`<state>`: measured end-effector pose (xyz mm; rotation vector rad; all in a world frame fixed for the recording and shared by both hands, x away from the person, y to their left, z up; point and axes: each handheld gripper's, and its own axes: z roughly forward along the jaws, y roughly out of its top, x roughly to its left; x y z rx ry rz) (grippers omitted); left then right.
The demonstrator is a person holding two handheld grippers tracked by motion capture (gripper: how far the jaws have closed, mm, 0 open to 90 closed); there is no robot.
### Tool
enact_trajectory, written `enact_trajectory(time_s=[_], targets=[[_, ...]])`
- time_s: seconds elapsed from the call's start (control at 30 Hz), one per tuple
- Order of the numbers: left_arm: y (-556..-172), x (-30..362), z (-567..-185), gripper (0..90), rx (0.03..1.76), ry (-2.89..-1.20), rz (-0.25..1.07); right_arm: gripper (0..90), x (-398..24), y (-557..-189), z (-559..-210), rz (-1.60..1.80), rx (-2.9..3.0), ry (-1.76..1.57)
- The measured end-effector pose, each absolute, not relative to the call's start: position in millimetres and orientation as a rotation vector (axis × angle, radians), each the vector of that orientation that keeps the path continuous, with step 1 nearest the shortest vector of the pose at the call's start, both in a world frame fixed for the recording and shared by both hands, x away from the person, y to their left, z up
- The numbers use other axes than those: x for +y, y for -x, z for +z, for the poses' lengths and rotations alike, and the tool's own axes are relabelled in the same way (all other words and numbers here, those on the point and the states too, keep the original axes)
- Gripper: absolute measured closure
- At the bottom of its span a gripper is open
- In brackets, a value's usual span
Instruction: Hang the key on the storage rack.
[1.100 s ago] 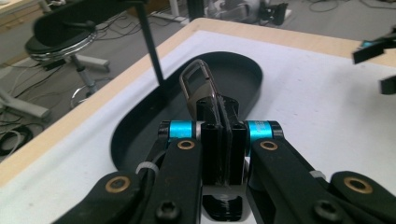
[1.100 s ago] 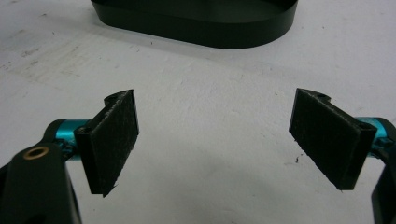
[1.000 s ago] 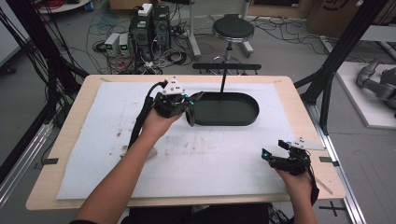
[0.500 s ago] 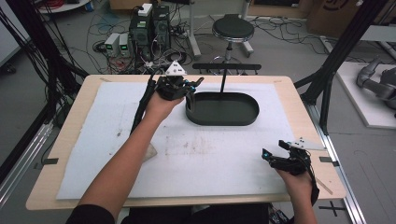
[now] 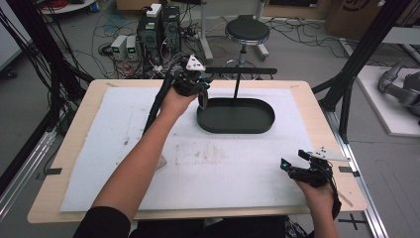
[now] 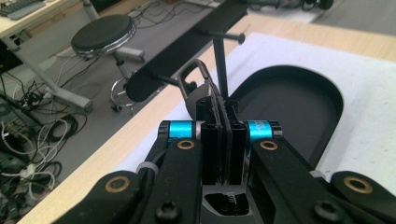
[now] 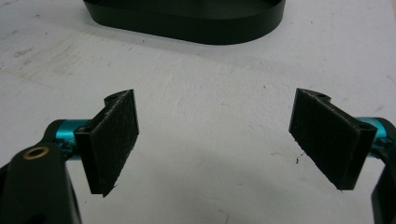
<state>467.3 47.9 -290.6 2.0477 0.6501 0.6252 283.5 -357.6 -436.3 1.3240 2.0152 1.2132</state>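
A black stand rests on the white mat: an oval tray [image 5: 262,124], an upright post [image 5: 236,85] and a crossbar [image 5: 247,71] with pegs. My left gripper [image 5: 200,95] hovers over the tray's back left end, just below the crossbar. It is shut on a small dark flat piece with a metal loop [image 6: 195,77]. In the left gripper view the loop stands close to a peg [image 6: 168,79] on the crossbar, with the post [image 6: 219,65] right behind my left gripper [image 6: 223,105]. My right gripper [image 5: 293,166] lies near the table's front right corner, open and empty [image 7: 215,135].
The white mat [image 5: 124,129] covers most of the wooden table [image 5: 74,148]. The tray's near wall [image 7: 187,18] lies ahead of the right gripper. Behind the table stand a round stool [image 5: 246,29], electronics boxes [image 5: 158,25] and floor cables. Black frame posts [image 5: 346,84] rise at the right.
The left hand has lifted the dark looped piece and carried it from the tray's left end back toward the crossbar. The right hand has stayed where it was.
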Motion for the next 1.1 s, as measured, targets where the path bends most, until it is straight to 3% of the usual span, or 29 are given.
enact_trajectory(time_s=[0.73,1.1], targets=[[-485,30,-313,87.1,0.675,-2.090,0.612,16.2,-359,-283,-436,1.209,2.013,-1.330],[-471,41,-325,67.0,0.698,-2.076,0.538,16.2,-356,-282,-435,1.210,2.023,-1.316]])
